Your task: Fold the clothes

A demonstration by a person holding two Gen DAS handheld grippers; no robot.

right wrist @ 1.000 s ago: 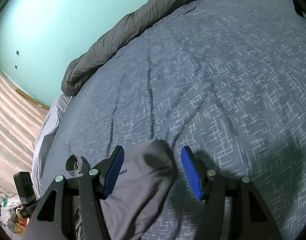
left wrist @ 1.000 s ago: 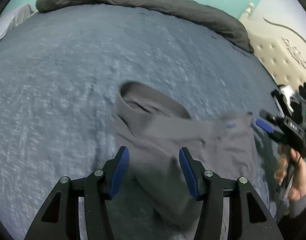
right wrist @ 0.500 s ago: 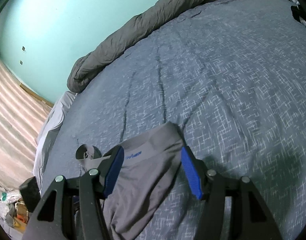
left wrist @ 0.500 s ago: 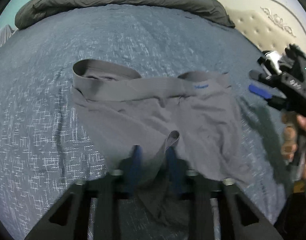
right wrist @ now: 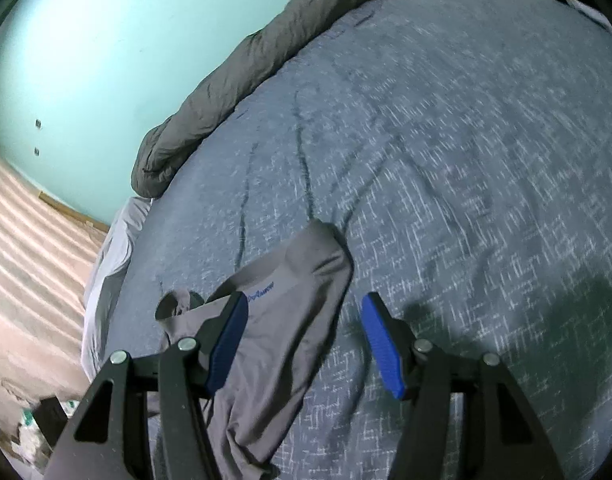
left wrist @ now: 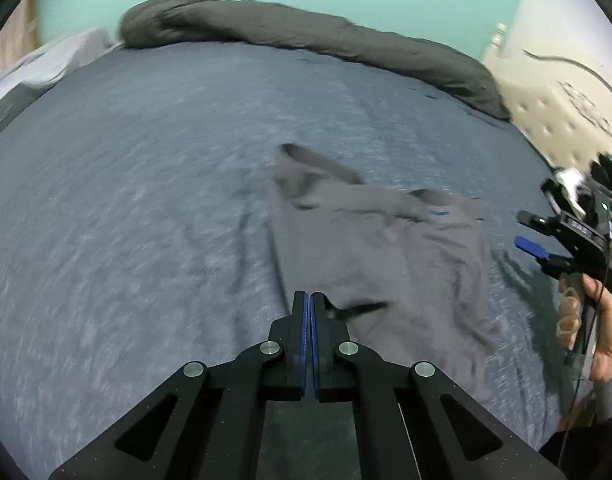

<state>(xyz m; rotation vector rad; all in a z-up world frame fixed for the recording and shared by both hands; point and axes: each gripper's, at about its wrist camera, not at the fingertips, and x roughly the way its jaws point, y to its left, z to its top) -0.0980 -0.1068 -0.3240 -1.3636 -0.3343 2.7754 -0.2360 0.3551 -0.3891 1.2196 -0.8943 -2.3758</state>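
Observation:
Grey shorts (left wrist: 370, 252) with a small blue logo on the waistband lie crumpled on the blue-grey bedspread (left wrist: 146, 200). My left gripper (left wrist: 308, 300) is shut, and the near hem of the shorts meets its tips, pinched thin between the blue pads. In the right wrist view the waistband end of the shorts (right wrist: 290, 300) lies under and between the wide-apart fingers of my right gripper (right wrist: 304, 344), which hovers open without touching the cloth. That right gripper (left wrist: 526, 234) also shows at the right edge of the left wrist view, held by a person's hand (left wrist: 602, 340).
A rolled dark grey duvet (left wrist: 326, 48) runs along the bed's far edge. A cream tufted headboard (left wrist: 566, 120) stands at the right, and a pale sheet (left wrist: 58, 64) hangs off the left corner. Striped carpet floor (right wrist: 26, 260) lies beyond the bed's side.
My left jaws closed from wide apart onto a raised fold of the shorts, then the gripper swung sideways with it. The right gripper drifted a little over the waistband and stayed open.

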